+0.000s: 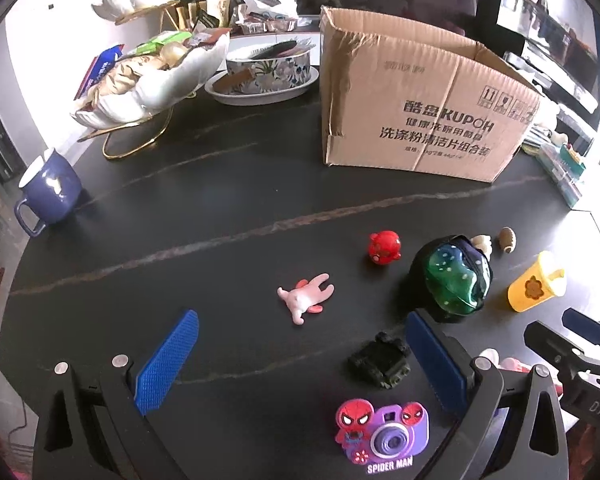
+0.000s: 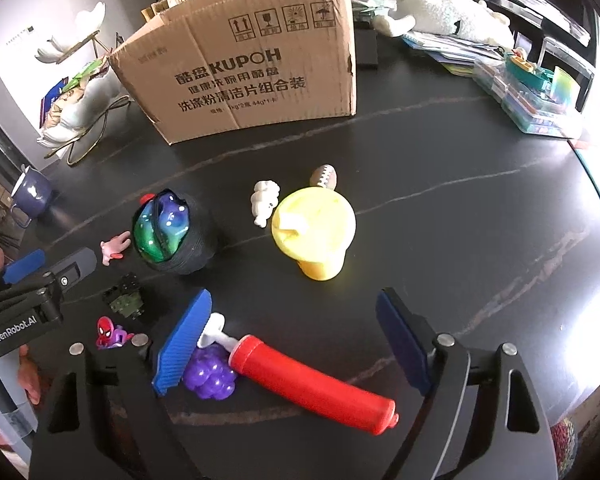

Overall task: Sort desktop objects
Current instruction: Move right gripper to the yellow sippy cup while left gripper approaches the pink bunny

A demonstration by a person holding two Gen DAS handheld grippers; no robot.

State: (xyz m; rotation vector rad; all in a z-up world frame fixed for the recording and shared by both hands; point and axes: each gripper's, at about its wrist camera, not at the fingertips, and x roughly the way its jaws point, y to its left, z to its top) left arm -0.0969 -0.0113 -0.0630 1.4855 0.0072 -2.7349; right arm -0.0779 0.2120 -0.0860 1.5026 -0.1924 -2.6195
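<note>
Spider-Man toy camera (image 1: 382, 432) nearest, toys loose on the dark table (image 1: 220, 208)

Left view: left gripper (image 1: 302, 356) spread wide, empty, pink figurine (image 1: 305, 297) ahead; cardboard box (image 1: 416, 108) far. Right view: right gripper (image 2: 294, 338) wide, empty, over the red pump (image 2: 314, 384); centre it before closing.

Both wrist views low, facing forward across table, sharing cardboard box (image 1: 420, 120), toys.

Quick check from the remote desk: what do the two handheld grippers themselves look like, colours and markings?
Both match: black angular frames with silver round bolts and blue textured pads on the fingers. The left gripper reads "GenRobot.AI" in white on its side in the right wrist view; the right gripper shows "DAS" lettering in the left wrist view. No cables visible.
</note>
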